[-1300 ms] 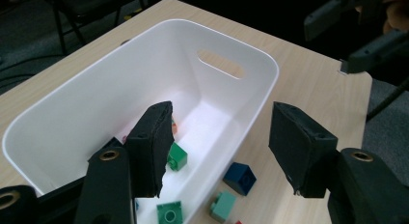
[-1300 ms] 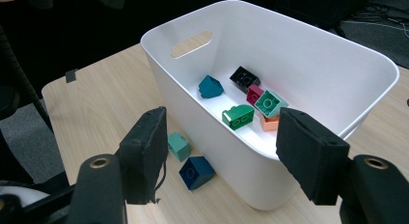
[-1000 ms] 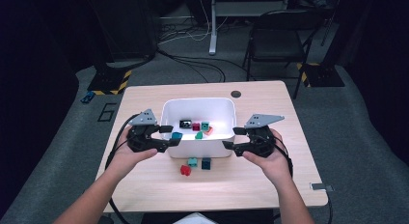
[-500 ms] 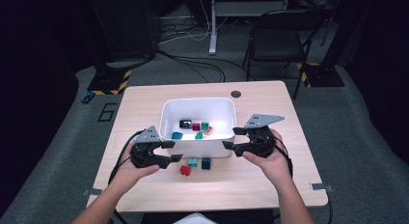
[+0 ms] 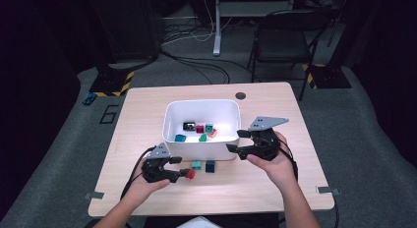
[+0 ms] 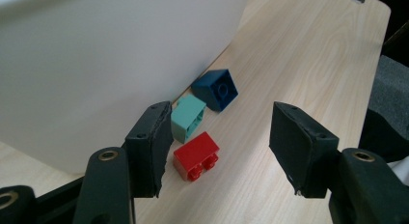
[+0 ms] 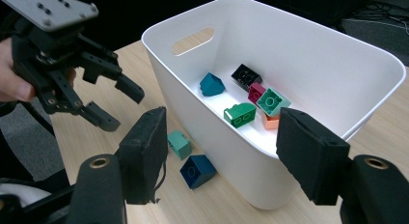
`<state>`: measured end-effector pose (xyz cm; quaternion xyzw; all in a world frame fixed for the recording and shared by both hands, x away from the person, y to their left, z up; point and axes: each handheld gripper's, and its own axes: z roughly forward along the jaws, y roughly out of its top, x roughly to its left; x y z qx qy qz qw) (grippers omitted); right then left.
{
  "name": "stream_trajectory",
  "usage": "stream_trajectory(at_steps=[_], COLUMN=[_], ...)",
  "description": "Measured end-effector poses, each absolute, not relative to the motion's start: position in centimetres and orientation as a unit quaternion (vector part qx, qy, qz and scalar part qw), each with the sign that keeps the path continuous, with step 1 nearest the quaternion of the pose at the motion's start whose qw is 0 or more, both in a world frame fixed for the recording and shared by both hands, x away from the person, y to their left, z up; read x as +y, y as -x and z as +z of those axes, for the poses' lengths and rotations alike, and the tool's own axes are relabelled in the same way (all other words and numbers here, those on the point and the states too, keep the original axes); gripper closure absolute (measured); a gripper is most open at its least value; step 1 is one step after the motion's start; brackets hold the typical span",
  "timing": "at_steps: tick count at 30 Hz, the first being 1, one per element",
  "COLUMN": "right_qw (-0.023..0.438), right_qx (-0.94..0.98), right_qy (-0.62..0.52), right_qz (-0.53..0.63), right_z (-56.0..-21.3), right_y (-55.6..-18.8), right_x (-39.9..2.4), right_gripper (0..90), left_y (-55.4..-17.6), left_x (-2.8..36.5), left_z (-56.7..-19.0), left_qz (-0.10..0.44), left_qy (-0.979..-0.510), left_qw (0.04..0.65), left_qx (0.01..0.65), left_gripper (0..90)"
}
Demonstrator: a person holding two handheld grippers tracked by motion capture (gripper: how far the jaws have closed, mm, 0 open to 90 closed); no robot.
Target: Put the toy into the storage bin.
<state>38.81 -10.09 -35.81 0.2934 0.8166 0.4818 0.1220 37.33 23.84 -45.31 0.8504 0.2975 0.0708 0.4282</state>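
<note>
Now that we have brought the left gripper (image 5: 181, 167) down from beside the white bin (image 5: 169, 115) toward the tabletop's (image 5: 275, 188) near edge, its jaws stand open around the red brick (image 6: 196, 156), untouched; closing should come next, while the right gripper (image 5: 236, 140) hovers open.

In the right gripper view the red brick (image 6: 196, 156) is hidden — that camera's own left jaw sits right where it'd be, and also covers part of the mint brick (image 7: 179, 144). The white bin (image 6: 111, 64) runs off the top and left edges in the left gripper view. From up high, the bricks in the bin are too small to tell studs or shapes — just colour blobs.
</note>
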Motion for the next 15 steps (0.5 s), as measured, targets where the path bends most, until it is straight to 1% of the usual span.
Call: stream_trajectory(at_steps=[6, 15], right_qw=[0.121, 0.123], right_qx=[0.817, 0.814], right_qy=[-0.294, -0.296], right_qz=[0.481, 0.484], right_z=[-35.8, -35.8], right_y=[-38.8, -38.8], right_x=[-10.1, -10.3], right_gripper=[35.0, 35.0], left_y=[-37.7, -38.1], left_x=[23.3, 22.4], left_z=[-47.0, -49.2], left_qz=[0.062, 0.076], left_qy=[-0.847, -0.859], left_qw=[0.426, 0.399], left_qx=[0.311, 0.311], left_gripper=[40.5, 39.9])
